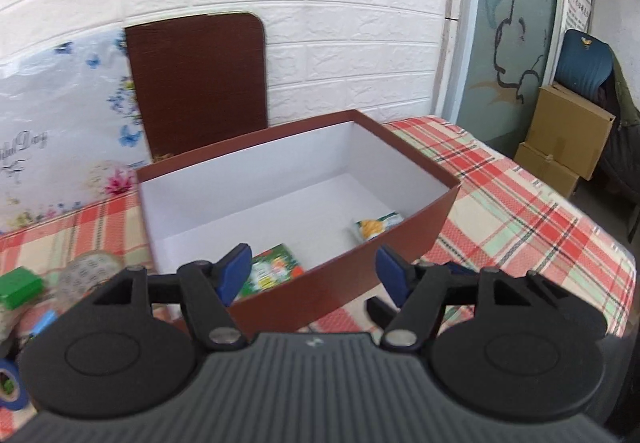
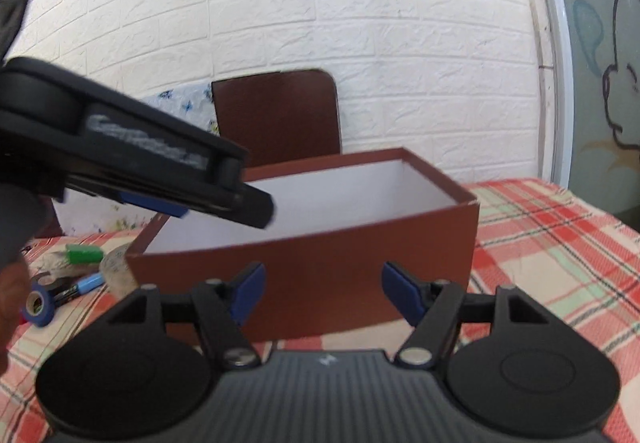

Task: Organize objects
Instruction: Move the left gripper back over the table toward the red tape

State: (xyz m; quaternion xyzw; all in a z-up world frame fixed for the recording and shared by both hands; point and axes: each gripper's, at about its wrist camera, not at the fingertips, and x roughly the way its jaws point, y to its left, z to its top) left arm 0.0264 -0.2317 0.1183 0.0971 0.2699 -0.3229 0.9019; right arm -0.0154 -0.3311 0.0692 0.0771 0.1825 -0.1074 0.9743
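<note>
Two packets lie inside the brown box (image 1: 420, 203): a green packet (image 1: 276, 269) at 12 o'clock just beyond the left gripper (image 1: 310, 275), a yellow packet (image 1: 376, 227) at 1 o'clock. Both the left and the right gripper (image 2: 322, 293) gape wide, holding nothing.

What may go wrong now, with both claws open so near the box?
1. The left claw hangs over the box rim and may knock it.
2. The left claw is close above the right claw; they may collide.
3. Loose items such as the tape may get swept aside.
</note>
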